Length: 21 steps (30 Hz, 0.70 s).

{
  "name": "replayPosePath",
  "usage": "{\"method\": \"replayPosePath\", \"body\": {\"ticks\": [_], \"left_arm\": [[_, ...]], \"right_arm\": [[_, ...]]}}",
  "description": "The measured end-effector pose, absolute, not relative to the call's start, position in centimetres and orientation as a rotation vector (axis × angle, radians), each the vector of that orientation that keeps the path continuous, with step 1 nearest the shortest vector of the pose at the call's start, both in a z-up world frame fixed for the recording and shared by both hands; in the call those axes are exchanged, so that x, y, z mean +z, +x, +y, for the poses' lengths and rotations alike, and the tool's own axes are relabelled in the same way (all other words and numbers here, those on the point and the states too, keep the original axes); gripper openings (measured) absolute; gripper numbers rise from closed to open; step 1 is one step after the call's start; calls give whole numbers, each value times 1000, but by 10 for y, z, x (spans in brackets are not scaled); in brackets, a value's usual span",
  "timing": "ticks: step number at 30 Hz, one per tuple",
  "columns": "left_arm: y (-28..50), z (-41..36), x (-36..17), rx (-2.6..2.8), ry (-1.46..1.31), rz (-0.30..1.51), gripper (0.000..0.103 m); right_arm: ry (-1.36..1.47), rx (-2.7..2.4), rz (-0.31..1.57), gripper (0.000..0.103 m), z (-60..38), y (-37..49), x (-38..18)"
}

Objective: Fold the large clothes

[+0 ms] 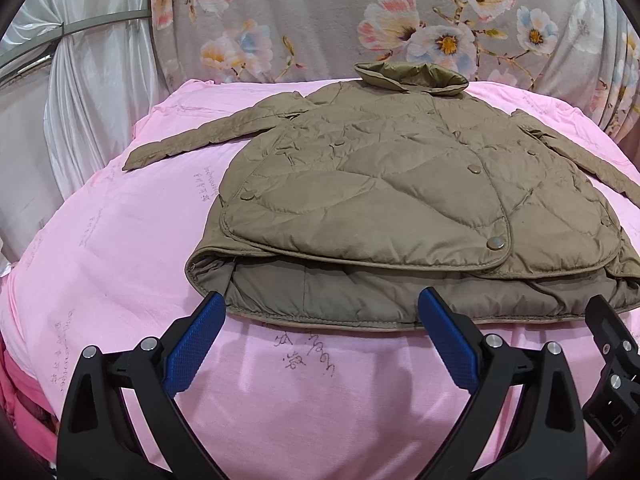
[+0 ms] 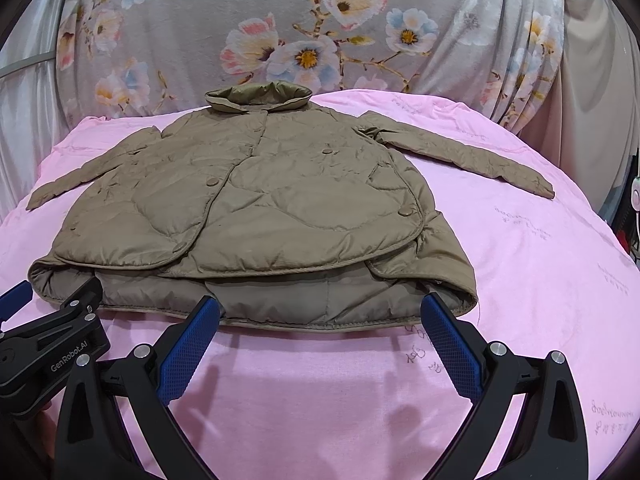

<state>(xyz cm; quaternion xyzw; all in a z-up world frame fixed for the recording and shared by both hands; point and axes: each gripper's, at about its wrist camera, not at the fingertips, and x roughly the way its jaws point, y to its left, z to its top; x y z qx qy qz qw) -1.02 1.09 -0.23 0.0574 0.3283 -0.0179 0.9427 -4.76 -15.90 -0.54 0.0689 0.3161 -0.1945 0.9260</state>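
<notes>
across the middle of a pink quilt lies a tan quilted jacket, front side up and snapped shut, collar at the far end and hem nearest the cameras. both sleeves are spread outward, 1 reaching to the left and 1 to the right, so the garment looks laid flat and ready for a first fold. its front panels stop short of the back panel, so a strip of lining shows along the near edge.

just short of that hem, the left gripper hovers with its 2 blue-padded fingers spread wide apart, holding nothing. the right gripper sits beside it in the same pose, blue fingers parted and empty, tips close to the hem, though contact cannot be judged. in the right wrist view the left tool's black body shows at the lower left; in the left wrist view the right tool shows at the lower right, so the 2 are side by side.

this reads as the very start: no fold is made yet, and both tools seem lined up to take hold of the bottom edge.

behind the bed hangs a grey floral cloth, with white curtain to the left.
</notes>
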Motion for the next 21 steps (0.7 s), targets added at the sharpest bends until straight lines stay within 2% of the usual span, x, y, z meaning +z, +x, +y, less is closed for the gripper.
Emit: {"method": "replayPosePath", "body": {"ticks": [21], "left_arm": [[-9,7,-8,-38,126,687,95]], "right_arm": [[140,-393,681,98,-157,-43,-10]]}}
